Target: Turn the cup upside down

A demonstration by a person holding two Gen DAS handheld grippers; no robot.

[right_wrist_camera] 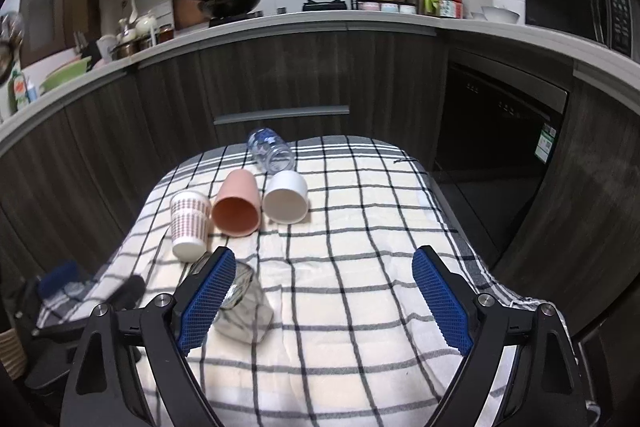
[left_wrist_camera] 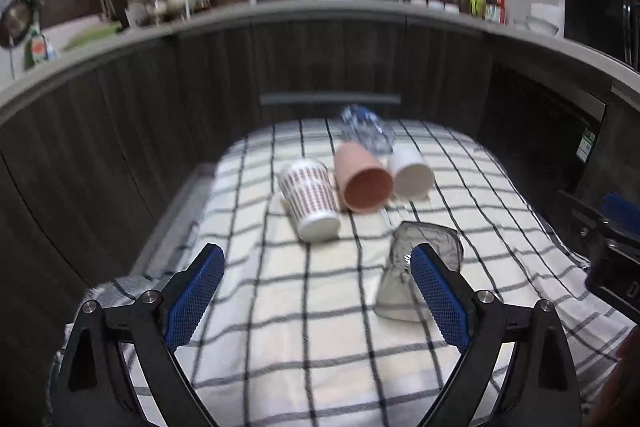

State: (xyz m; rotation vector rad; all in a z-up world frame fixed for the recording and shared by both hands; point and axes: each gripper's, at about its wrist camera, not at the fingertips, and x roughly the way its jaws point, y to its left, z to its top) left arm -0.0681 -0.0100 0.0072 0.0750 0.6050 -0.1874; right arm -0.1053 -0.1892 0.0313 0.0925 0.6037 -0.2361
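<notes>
Checked black-and-white cloth covers a kitchen table where four cups lie on their sides: a patterned cup, a pink cup, a white cup and, nearest the cameras, a clear glass cup. Behind them lies a clear plastic bottle. Both the left gripper and right gripper hover wide open, gripping nothing. Only the right wrist view shows the dark oven door; only the left shows the glass's angular mouth
</notes>
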